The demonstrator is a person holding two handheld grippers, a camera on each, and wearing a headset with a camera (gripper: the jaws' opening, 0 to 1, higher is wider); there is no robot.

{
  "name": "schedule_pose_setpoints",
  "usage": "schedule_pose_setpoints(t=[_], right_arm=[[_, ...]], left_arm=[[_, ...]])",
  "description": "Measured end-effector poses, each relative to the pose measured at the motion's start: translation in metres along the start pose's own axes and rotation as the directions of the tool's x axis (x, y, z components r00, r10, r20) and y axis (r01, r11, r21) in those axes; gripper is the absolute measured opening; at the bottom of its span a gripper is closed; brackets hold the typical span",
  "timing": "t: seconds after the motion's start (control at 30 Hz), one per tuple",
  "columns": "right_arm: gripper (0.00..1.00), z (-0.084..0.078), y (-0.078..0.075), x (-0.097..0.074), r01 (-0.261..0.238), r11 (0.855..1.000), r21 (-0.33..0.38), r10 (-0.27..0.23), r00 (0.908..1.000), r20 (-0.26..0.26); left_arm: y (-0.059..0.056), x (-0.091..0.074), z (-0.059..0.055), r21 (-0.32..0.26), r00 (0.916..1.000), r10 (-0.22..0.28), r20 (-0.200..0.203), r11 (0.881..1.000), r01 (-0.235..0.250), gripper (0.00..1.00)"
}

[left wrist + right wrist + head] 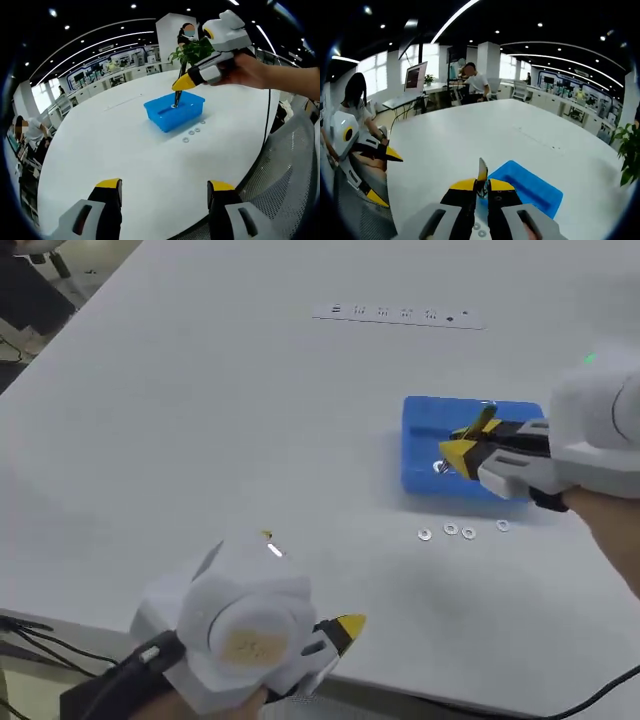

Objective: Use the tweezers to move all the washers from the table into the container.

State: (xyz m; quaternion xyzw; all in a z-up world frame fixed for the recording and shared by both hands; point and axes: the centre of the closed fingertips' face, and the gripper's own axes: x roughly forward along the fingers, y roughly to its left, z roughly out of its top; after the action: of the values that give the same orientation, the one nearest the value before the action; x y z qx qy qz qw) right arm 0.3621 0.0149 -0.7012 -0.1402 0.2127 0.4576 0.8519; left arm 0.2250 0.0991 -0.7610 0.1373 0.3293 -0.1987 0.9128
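White table (200, 420) carries a blue container (420, 418). The head view shows four washers (451, 530) lying in a row on the table, just beside the near wall of the container. The right gripper view shows the right gripper (481, 185) with its jaws pressed on the tweezers (482, 172). The left gripper view shows the tweezers' tip down inside the container. The left gripper (165, 186) hangs at the table's near edge, its jaws spread, holding nothing.
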Motion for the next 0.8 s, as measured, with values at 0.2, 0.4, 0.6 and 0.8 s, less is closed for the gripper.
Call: schedule_pose_setpoints(t=[0.2, 0.4, 0.6, 0.8], right_arm=[[0.04, 0.004, -0.020, 0.016, 0.032, 0.989, 0.144, -0.042, 0.9971, 0.063], [0.04, -0.014, -0.028, 0.036, 0.059, 0.988, 0.139, -0.061, 0.9980, 0.012], [0.04, -0.028, -0.021, 0.051, 0.051, 0.990, 0.134, -0.048, 0.9986, -0.022], [0.04, -0.038, -0.024, 0.062, 0.051, 0.987, 0.153, -0.044, 0.9977, -0.052]], left_arm=[[0.000, 0.000, -0.001, 0.004, 1.0000, 0.003, -0.003, 1.000, -0.003, 0.70], [0.002, 0.000, -0.001, 0.009, 0.9999, 0.015, -0.003, 1.000, -0.015, 0.69], [0.005, -0.001, 0.000, -0.002, 0.9996, 0.029, 0.004, 1.000, -0.029, 0.68], [0.003, 0.000, -0.001, 0.013, 0.9997, 0.023, -0.003, 1.000, -0.023, 0.67]])
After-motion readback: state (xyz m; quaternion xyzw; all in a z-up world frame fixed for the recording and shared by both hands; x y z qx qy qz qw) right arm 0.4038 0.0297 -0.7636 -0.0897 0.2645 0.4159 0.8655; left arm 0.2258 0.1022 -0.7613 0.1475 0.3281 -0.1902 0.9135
